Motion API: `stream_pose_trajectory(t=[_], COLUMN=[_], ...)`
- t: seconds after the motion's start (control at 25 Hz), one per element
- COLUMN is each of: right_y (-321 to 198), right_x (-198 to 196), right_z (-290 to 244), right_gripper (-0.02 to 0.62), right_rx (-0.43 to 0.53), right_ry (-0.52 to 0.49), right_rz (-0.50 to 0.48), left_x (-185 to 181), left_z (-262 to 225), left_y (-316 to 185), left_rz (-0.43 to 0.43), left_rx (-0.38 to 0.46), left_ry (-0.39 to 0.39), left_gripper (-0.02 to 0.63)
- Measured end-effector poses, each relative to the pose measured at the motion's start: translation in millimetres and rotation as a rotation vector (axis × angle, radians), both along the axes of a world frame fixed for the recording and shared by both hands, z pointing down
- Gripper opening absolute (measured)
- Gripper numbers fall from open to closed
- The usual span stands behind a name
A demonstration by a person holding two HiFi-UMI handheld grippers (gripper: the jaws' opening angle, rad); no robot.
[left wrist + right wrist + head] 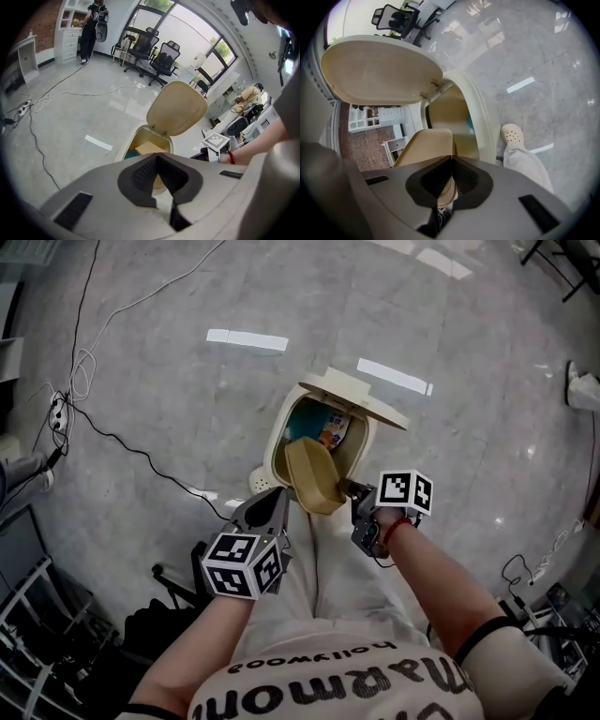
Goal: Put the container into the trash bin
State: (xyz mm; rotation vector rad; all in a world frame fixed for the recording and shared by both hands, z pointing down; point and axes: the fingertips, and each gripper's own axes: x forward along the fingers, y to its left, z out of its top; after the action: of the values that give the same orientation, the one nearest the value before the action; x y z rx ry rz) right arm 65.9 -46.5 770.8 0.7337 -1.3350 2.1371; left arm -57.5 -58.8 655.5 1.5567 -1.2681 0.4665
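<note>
- Two grippers were seen in the lower half of the head view, with the trash bin (275, 442) just above them at the centre of the frame.
- The bin's lid (352, 395) was raised at the upper right of the opening, and some colourful packaging (330, 430) could be made out inside.
- The right gripper (354, 491), its marker cube (405, 491) lying right of centre, was clamped on the container (314, 474), a tan, shallow piece.
- The container was held tilted at the lower right of the bin's mouth, partly over the opening. Whether it touched the rim could not be told.
- In the right gripper view, the jaws of the right gripper (451, 159) were pressed together on an edge of the container (424, 147). The container reached toward the trash bin (480, 117), under the lid (375, 70) at the upper left.
- A white shoe (513, 135) and a pale trouser leg (527, 164) were seen at the right of that view, beside the bin.
- The left gripper (267, 507) was held at the lower left of the bin, close to its wall, with its own marker cube (242, 565) below it.
- In the left gripper view, the jaws of the left gripper (157, 161) were closed tip to tip with nothing between them.
- Beyond those jaws the trash bin (124, 145), its lid (177, 108) and the container (151, 148) at the mouth were shown.
- Office chairs (164, 58) were visible at the upper centre of that view.
- A black cable (122, 442) was laid across the grey floor (169, 381) at the left of the head view.
</note>
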Motion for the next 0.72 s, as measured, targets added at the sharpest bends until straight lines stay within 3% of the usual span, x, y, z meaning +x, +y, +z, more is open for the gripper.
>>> stream_pose_trajectory(t=[0.24,0.48,0.72], right_y=[-7,-10,-26], right_x=[1,4,1], right_z=[17,39,57], right_gripper=[0.006,0.006,0.006], right_rx=[-0.026,0.009,0.053], right_ry=[0.177,0.357,0.526], right_rz=[0.084,0.094,0.096], left_x=[-1,-16,-36], left_z=[22,39,49], left_y=[-15,-21,-17], left_rz=[0.012,0.051,0.048], left_rx=[-0.017,-0.006,0.000], left_ry=[0.006,-0.033,-0.022], left_gripper=[-0.009,-0.009,-0.009])
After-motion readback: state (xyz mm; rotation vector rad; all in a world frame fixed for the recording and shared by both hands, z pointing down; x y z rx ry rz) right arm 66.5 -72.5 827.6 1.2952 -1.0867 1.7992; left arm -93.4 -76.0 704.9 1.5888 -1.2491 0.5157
